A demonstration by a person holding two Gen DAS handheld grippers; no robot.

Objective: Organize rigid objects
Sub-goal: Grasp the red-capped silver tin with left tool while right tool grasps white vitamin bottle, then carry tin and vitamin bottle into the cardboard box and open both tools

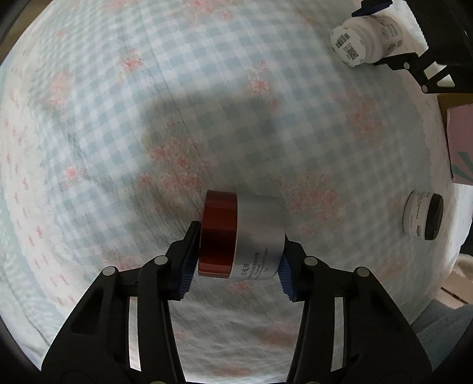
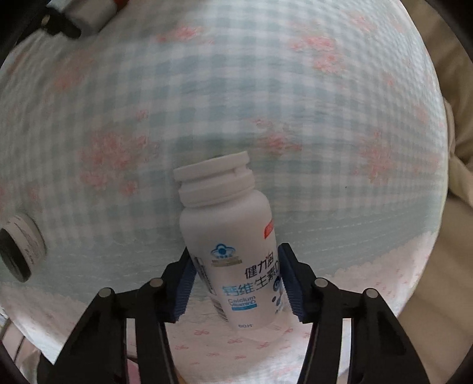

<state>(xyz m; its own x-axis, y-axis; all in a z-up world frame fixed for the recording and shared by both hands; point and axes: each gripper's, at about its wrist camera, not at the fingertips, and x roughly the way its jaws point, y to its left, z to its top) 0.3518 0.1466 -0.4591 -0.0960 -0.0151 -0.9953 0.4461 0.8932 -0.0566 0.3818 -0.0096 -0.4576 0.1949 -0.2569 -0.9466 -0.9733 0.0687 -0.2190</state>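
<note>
My left gripper (image 1: 236,265) is shut on a silver jar with a red lid (image 1: 242,236), held sideways above the checked floral cloth (image 1: 118,118). My right gripper (image 2: 238,283) is shut on a white calcium vitamin bottle (image 2: 227,236), cap pointing away, above the cloth (image 2: 266,88). In the left wrist view the same bottle (image 1: 365,40) shows at top right in the right gripper (image 1: 414,63). In the right wrist view the silver jar (image 2: 85,14) shows at top left, partly hidden by the left gripper's fingers (image 2: 62,28).
A small white jar with a black lid lies on its side near the cloth's edge (image 1: 422,215), also at the left in the right wrist view (image 2: 20,248). A pink box (image 1: 461,141) sits beyond the cloth's right edge. Beige fabric (image 2: 455,206) borders the cloth.
</note>
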